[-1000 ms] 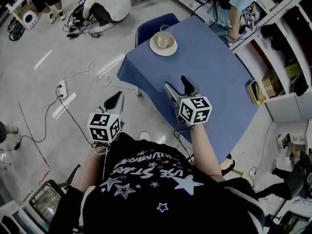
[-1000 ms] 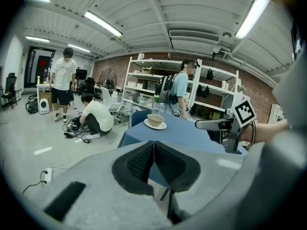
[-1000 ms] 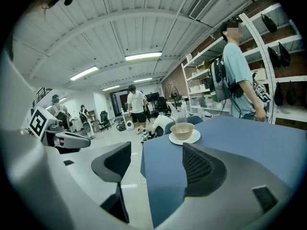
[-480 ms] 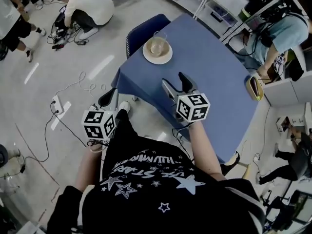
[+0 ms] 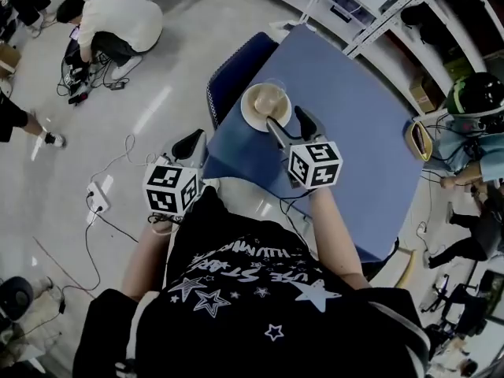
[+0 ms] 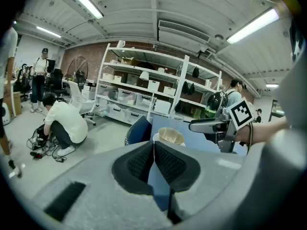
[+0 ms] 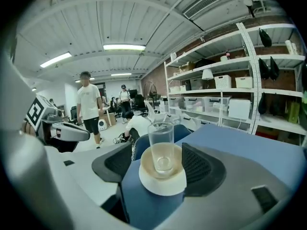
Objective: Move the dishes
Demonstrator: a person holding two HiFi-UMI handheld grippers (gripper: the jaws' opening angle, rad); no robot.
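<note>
The plate [image 5: 264,107] sits on the near left corner of the blue table [image 5: 354,109], and a clear glass [image 7: 161,143] stands upright in its middle.

The right gripper [image 5: 287,123] is held low over that corner, with its fingers [image 7: 200,166] spread wide. In the right gripper view the plate [image 7: 162,180] and glass fill the gap between the two pads, one pad on each side of the plate's rim. Nothing is clamped. Whether a pad touches the rim cannot be told. From the head view the left fingertip overlaps the plate's near edge.

The left gripper [image 5: 189,144] hangs off the table's near left side, over the floor and well apart from the plate. Its fingers [image 6: 139,162] are pressed together with nothing between them. In its own view the plate [image 6: 170,135] shows beyond the closed tips, with the right gripper [image 6: 211,126] to the right of it.

A blue chair [image 5: 236,69] stands against the table's left edge, just beyond the plate.
</note>
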